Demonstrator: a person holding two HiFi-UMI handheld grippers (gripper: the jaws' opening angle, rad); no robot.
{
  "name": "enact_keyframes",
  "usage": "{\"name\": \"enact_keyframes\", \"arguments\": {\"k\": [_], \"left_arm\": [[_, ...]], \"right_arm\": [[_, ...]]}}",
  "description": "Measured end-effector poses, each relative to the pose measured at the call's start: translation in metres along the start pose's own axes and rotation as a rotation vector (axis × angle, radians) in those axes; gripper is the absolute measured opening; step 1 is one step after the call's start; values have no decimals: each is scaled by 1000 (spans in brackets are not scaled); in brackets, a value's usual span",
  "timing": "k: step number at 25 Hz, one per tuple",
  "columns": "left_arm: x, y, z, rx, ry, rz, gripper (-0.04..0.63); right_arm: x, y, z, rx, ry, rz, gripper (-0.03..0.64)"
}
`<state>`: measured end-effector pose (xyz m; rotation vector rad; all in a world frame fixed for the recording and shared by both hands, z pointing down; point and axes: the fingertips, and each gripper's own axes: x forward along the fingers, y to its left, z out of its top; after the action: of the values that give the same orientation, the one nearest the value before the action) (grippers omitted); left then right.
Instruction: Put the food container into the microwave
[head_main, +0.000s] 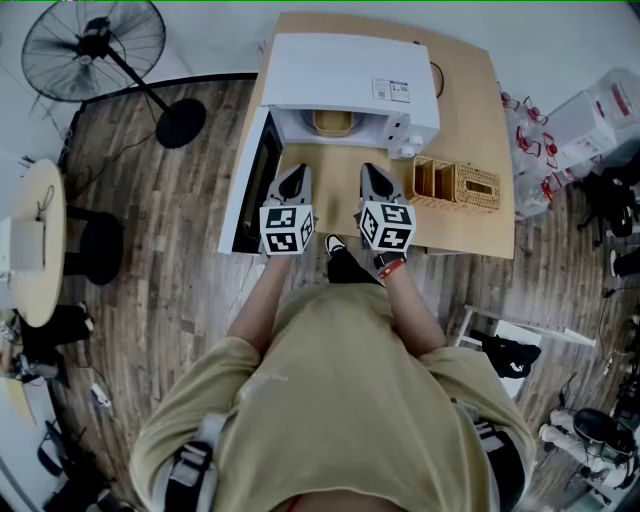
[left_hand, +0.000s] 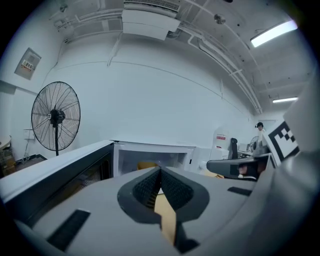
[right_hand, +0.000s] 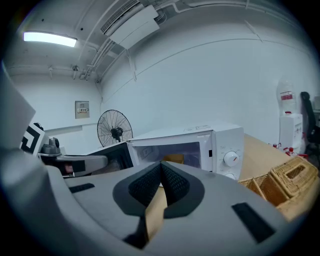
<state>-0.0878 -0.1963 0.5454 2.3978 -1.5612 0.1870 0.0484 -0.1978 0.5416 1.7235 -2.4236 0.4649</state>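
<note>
Two grippers are held side by side over the bench (head_main: 470, 215), in front of the microwave (head_main: 345, 70), and nothing is carried by either. At 9 o'clock of the cavity, the door (head_main: 255, 180) is swung fully outward. Just at 3 o'clock of the door's free end, the left gripper (head_main: 297, 172) is pointed toward 12 o'clock, its jaws pressed together with nothing between them. At 12 o'clock of both grippers, the food container (head_main: 332, 122), a yellow tub, is seen resting inside the cavity, well apart from either gripper. The right gripper (head_main: 372, 172) is likewise pointed at the cavity, its jaws closed on nothing. At 3 o'clock of it, wicker baskets (head_main: 458, 184) are set on the bench, untouched.

The placing step is judged complete, since the container is inside and released. What is left is judged to be the shutting of the door. For that, the left gripper would have to be carried toward 9 o'clock, round the door's outer face. The door would then be pushed toward 3 o'clock until latched, with both grippers kept out of the closing gap.
</note>
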Motion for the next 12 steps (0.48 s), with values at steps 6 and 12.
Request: {"name": "enact_keyframes", "arguments": {"k": [6,12], "left_arm": [[4,2,-3,-29,5,4,20],[12,2,-13,-109,29,-7,20]], "right_arm": [[3,-1,-4,-6,14,4,23],[8,-7,-8,-6,30,-3,23]]}}
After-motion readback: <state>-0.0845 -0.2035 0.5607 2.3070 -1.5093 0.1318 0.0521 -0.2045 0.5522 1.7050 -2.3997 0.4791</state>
